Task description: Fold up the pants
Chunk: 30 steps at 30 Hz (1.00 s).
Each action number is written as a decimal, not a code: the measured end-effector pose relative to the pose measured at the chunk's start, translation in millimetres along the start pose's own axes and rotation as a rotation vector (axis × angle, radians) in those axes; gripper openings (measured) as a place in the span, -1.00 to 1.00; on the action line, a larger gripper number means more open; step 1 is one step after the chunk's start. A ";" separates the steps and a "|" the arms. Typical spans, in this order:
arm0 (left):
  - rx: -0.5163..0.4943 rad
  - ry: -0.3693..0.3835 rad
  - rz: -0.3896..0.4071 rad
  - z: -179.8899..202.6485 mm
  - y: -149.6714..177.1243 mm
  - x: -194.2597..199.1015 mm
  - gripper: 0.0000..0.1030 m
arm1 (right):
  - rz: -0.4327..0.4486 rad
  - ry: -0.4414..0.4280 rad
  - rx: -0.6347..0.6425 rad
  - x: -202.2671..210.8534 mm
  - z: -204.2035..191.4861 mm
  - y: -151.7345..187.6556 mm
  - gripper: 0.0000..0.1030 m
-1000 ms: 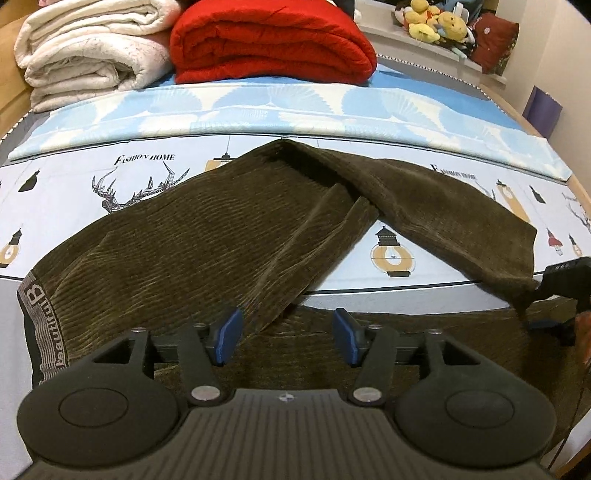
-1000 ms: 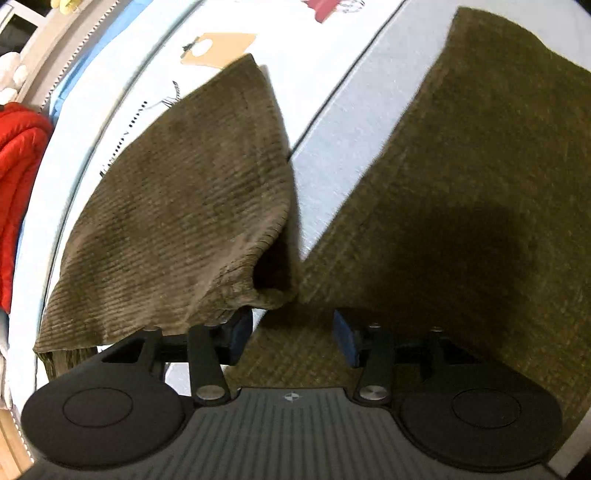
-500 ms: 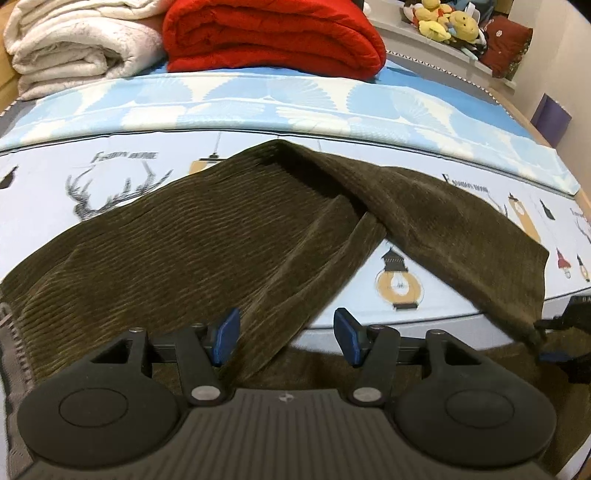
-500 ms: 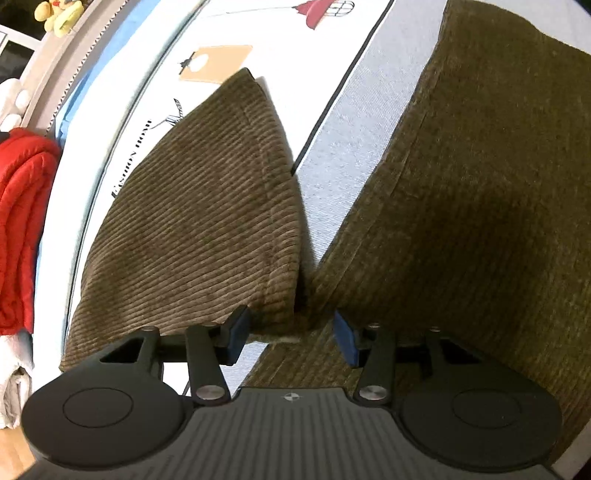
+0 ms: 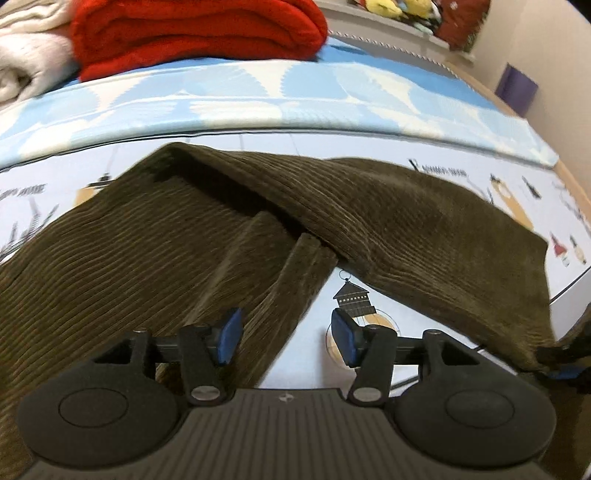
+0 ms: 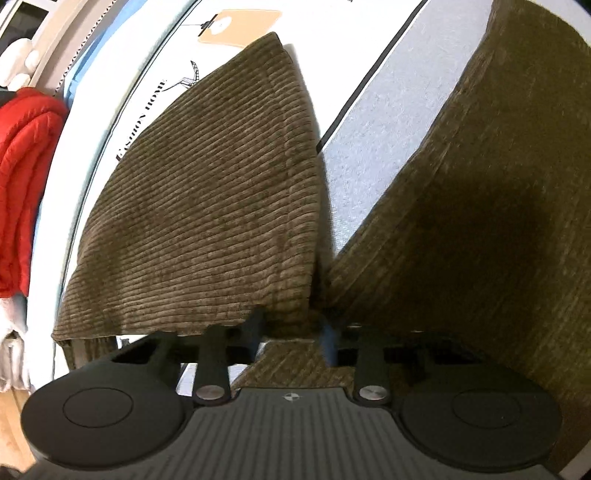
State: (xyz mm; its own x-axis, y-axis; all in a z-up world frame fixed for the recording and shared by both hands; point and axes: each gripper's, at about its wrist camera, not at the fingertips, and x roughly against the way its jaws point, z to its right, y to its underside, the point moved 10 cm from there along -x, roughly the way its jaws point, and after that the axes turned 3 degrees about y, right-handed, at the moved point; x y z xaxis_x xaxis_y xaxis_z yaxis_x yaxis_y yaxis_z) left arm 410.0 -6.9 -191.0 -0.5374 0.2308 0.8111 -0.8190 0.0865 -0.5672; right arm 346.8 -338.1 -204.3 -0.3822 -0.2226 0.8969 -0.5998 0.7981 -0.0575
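R gripper (image 6: 291,328) clamped on hem of olive-brown corduroy pants (image 5: 155,258), lifting that leg off the printed bedsheet (image 5: 369,288). L gripper (image 5: 286,336) wide open, empty, straddling the flat leg's edge. Raised leg runs diagonally away toward the red folded blanket (image 5: 192,33); R is nearer, so its hem likely carries the fold.

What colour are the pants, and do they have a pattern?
The pants are dark olive-brown corduroy with fine ribbed lines; the right wrist view shows this best.

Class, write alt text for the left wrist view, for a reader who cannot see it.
Open tongs with blue pads hover above olive-brown corduroy pants spread across a lantern-print bedsheet. One pant leg stretches right; a folded red blanket sits behind.
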 end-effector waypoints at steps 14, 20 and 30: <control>-0.160 0.089 0.022 3.7 -18.1 3.0 -0.86 | 0.552 -0.473 0.083 171.7 -70.8 -132.2 -0.76; -0.433 0.404 0.017 46.7 6.3 48.8 -0.86 | 0.762 -0.400 0.113 246.0 -115.3 -228.0 -0.77; -0.582 0.532 -0.146 58.4 56.8 68.9 -0.10 | 0.625 -0.029 -0.004 103.9 -32.9 -253.8 -0.28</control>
State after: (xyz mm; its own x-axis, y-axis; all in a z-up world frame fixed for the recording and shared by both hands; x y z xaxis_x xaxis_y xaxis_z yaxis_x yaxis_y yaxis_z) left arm 314.6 -42.7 -158.9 -0.1448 0.5970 0.7891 -0.5586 0.6089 -0.5632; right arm 482.5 -545.3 -82.1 -0.6790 0.2719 0.6819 -0.2541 0.7844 -0.5658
